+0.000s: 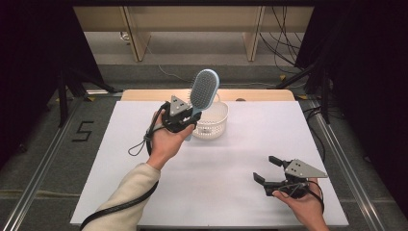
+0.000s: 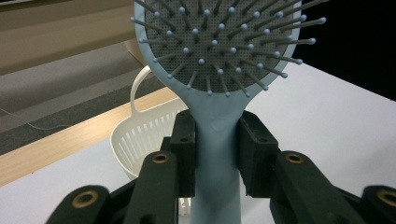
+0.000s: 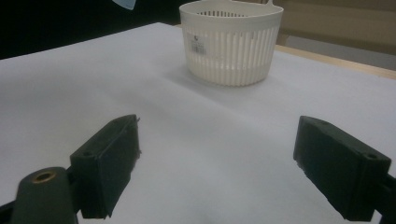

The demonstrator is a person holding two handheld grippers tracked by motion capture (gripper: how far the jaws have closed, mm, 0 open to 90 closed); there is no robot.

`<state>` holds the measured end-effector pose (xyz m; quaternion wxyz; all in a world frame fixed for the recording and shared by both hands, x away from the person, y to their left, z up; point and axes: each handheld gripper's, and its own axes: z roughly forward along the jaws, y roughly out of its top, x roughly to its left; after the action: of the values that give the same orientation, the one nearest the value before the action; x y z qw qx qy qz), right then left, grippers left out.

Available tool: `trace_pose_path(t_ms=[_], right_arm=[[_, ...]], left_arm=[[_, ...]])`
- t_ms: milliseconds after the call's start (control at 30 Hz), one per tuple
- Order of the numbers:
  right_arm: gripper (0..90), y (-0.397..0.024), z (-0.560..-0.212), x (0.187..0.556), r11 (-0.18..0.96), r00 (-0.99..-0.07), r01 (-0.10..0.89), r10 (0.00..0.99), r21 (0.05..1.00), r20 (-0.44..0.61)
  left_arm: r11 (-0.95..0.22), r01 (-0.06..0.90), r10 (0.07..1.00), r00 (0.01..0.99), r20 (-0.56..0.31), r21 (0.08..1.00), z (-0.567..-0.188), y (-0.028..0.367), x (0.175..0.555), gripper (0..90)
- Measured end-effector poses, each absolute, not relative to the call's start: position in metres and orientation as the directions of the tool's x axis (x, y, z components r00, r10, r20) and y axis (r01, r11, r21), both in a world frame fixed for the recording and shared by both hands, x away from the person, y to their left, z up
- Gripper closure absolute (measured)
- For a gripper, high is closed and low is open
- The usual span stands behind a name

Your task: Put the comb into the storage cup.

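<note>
A light blue hairbrush [image 1: 204, 90] with a grey bristle pad stands upright in the air just left of a white slotted basket [image 1: 212, 120]. My left gripper [image 1: 188, 121] is shut on its handle [image 2: 217, 154], both pads pressing the sides, with the brush head [image 2: 224, 37] rising above the jaws. The basket [image 2: 144, 137] sits behind the brush in the left gripper view. My right gripper [image 1: 267, 168] rests low near the table's front right, jaws wide open with nothing between them. It looks toward the basket [image 3: 232, 42] across bare table.
The white table top [image 1: 216, 183] has a wooden strip along its far edge. Cables run over the floor behind it, and dark stands flank both sides. The left gripper's cable loops on the table by the person's left wrist.
</note>
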<state>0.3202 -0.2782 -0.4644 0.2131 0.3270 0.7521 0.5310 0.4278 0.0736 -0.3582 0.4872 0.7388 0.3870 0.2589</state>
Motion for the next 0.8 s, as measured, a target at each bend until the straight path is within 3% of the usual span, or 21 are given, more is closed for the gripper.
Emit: trace_pose_path(t_ms=[800], right_arm=[[15.2, -0.2785, -0.4641, 0.3200, 0.217, -0.695, 0.267, 0.718, 0.939, 0.031]], left_arm=[[-0.207, 0.313, 0.827, 0.562, -0.005, 0.927, -0.3513, 0.0699, 0.4348, 69.7]])
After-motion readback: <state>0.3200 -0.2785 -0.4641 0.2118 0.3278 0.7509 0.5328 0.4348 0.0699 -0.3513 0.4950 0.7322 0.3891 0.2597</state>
